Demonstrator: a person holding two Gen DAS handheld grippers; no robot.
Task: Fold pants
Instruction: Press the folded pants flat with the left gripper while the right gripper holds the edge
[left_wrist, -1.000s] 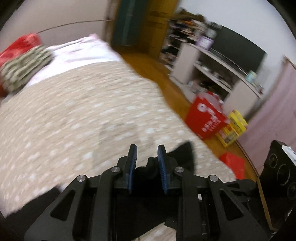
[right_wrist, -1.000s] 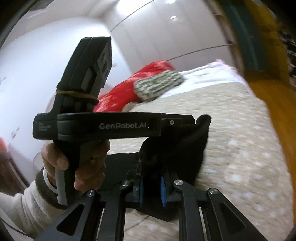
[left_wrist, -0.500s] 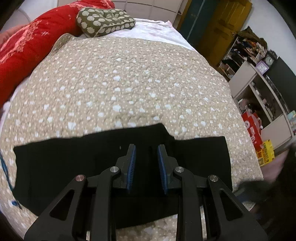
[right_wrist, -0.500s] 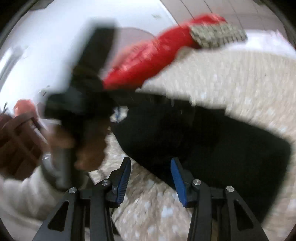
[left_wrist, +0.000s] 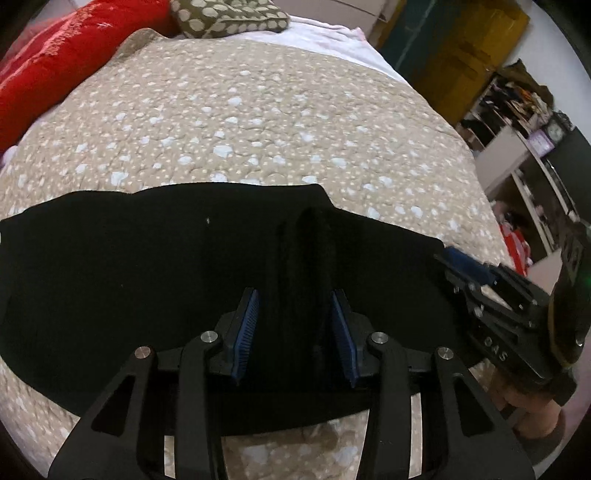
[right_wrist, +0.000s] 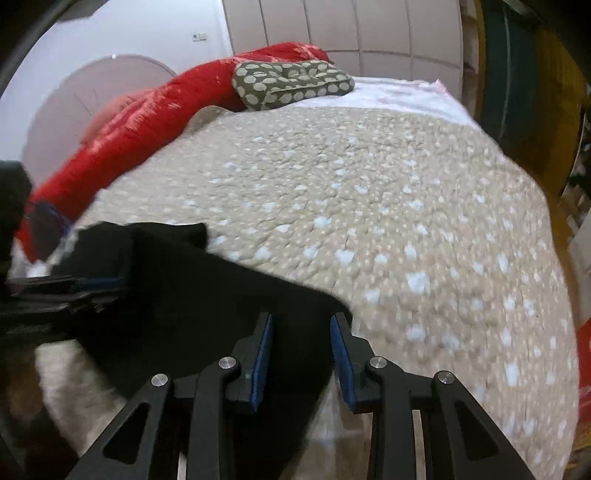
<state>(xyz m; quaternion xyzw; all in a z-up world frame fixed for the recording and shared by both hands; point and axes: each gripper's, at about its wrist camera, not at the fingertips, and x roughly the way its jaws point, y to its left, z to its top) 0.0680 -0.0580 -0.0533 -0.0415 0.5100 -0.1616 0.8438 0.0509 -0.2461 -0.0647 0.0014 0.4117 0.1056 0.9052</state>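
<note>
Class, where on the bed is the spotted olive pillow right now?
The spotted pillow lies at the far head of the bed, touching the red quilt on its left, well beyond the black pants in both wrist views.

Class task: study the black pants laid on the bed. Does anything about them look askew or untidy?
Yes. The black pants lie mostly flat on the quilt, but a raised ridge of bunched fabric stands up between the left gripper fingers.

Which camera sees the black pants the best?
The left wrist view. There the black pants spread flat across the spotted bedspread, almost whole, with a raised ridge in the middle. The right wrist view shows only one blurry end of them.
</note>
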